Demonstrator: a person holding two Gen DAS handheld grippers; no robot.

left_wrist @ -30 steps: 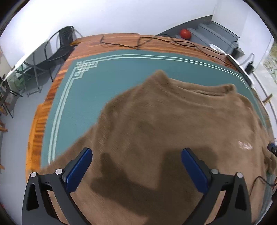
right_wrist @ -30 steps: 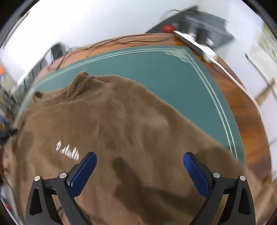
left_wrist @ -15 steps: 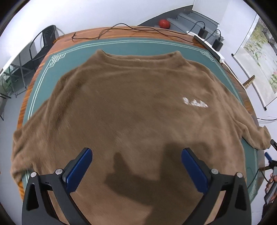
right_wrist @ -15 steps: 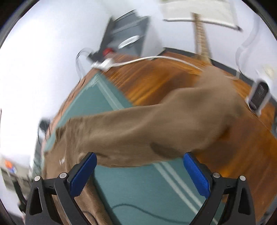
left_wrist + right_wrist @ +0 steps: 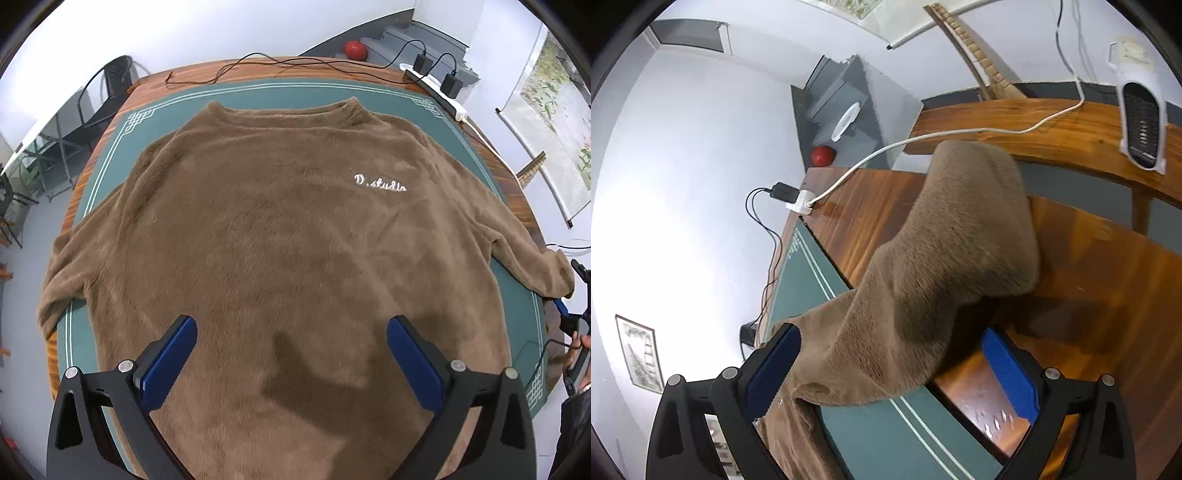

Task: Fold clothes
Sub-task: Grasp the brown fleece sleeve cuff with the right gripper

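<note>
One brown sweater (image 5: pixel 288 236) spread flat, frame centre, on green mat (image 5: pixel 110 155). Left tongs (image 5: pixel 291 354) wide, unloaded. Right tongs (image 5: pixel 890 365) wide, straddling sleeve (image 5: pixel 945 258) at counter (image 5: pixel 1108 295) edge.

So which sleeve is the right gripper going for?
Start at the brown sweater spread on the green mat. Follow the sleeve on the lettering side. It alone spills off the mat onto the bare wood table, between the right gripper's open jaws.
</note>
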